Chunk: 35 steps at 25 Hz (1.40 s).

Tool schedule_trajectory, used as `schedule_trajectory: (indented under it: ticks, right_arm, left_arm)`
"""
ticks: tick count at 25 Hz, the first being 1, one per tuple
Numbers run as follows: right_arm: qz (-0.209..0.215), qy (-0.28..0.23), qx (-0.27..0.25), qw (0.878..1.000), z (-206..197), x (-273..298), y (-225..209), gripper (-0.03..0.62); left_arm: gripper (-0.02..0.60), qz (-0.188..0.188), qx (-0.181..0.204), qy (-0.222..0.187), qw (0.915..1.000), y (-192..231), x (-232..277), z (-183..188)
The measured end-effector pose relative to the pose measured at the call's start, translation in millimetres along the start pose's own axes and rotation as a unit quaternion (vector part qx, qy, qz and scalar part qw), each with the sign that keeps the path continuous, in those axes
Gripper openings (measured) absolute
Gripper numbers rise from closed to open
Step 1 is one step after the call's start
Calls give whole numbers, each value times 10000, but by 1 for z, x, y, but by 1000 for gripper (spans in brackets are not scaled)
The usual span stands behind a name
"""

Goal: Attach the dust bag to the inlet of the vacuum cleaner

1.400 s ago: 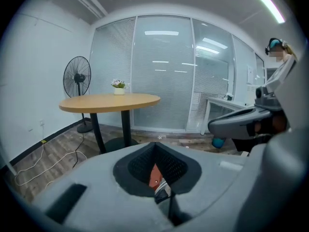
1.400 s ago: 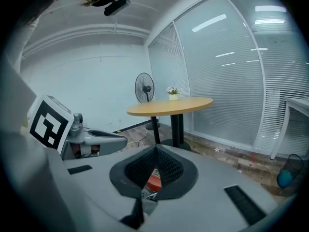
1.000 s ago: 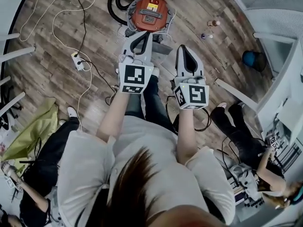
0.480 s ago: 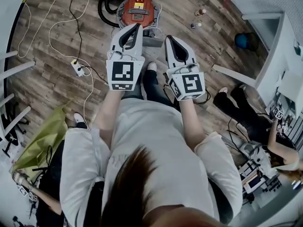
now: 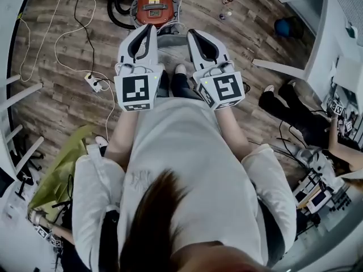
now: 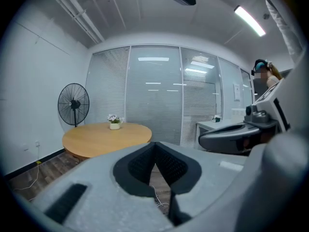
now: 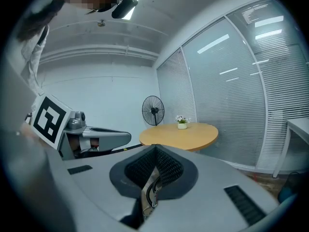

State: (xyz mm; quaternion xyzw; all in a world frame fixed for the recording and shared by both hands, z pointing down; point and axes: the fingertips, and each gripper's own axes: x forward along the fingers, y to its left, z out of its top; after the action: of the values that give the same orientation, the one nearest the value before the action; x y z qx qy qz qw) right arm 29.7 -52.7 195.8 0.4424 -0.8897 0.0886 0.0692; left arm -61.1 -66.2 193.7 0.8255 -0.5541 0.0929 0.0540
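The red vacuum cleaner (image 5: 153, 8) stands on the wooden floor at the top of the head view, with a black hose (image 5: 115, 9) curled at its left. Held up side by side in front of me, both grippers point nearly level over it. My left gripper (image 5: 148, 29) is shut with nothing in it, and so is my right gripper (image 5: 191, 33). In the left gripper view the jaws (image 6: 155, 147) meet on empty air; the right gripper view shows the same (image 7: 155, 152). I cannot make out a dust bag in any view.
A white power strip (image 5: 93, 81) and loose cables lie left of the vacuum. A yellow-green cloth (image 5: 59, 173) lies at lower left. A person (image 5: 296, 117) sits at the right. A round wooden table (image 6: 108, 137) and a standing fan (image 6: 73, 104) are ahead.
Both grippers have risen toward my head and stayed shut. The vacuum cleaner has slid toward the top of the head view.
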Motion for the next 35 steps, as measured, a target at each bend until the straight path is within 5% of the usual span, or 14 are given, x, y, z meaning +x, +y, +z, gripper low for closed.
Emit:
schedule_trajectory:
  ticks: [11, 35]
  right_arm:
    - [-357, -7, 194, 9992, 2, -37, 15, 3]
    - [-44, 23, -338, 9994, 8, -12, 57, 3]
  left_arm:
    - [17, -189, -116, -215, 9995, -15, -27, 13]
    - [17, -70, -118, -239, 9996, -10, -55, 5]
